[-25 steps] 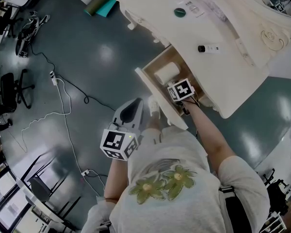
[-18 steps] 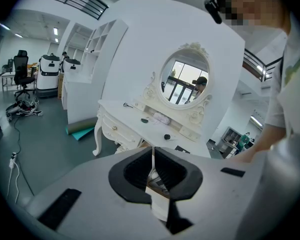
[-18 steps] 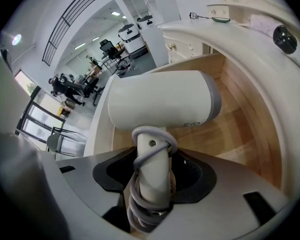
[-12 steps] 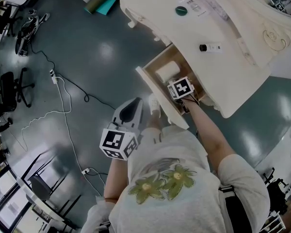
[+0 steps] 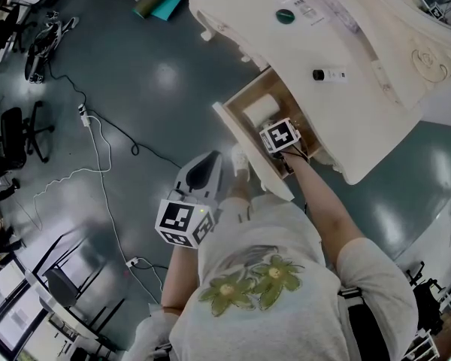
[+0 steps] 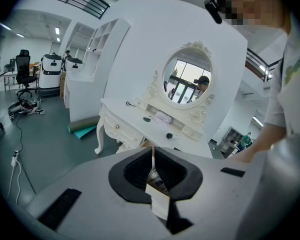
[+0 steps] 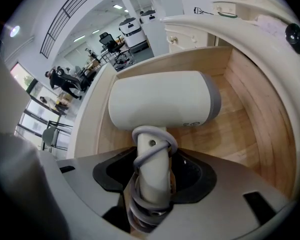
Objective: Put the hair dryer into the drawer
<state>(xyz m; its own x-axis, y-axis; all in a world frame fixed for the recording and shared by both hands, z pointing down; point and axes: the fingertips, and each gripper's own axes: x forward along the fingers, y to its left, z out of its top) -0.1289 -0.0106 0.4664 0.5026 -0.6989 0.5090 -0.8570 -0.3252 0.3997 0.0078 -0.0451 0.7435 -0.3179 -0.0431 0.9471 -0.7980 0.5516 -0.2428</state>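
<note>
Where the head view looks steeply down, the drawer (image 5: 244, 145) of the white dressing surface (image 5: 368, 119) stands pulled out, and the white hair dryer (image 5: 258, 112) lies inside it. The right gripper (image 5: 275, 131) reaches into the drawer just beside the dryer, while the left gripper (image 5: 208, 165) hangs over the grey floor (image 5: 135, 89), apart from the drawer. In the left gripper view, the jaws are pressed together with nothing between them, and they point toward the oval mirror (image 6: 187, 81). In the right gripper view, the jaws are closed around the handle of the hair dryer, which has a grey cord (image 7: 140, 204) wound round it. The dryer's body lies over the wooden drawer bottom, between the drawer walls.
</note>
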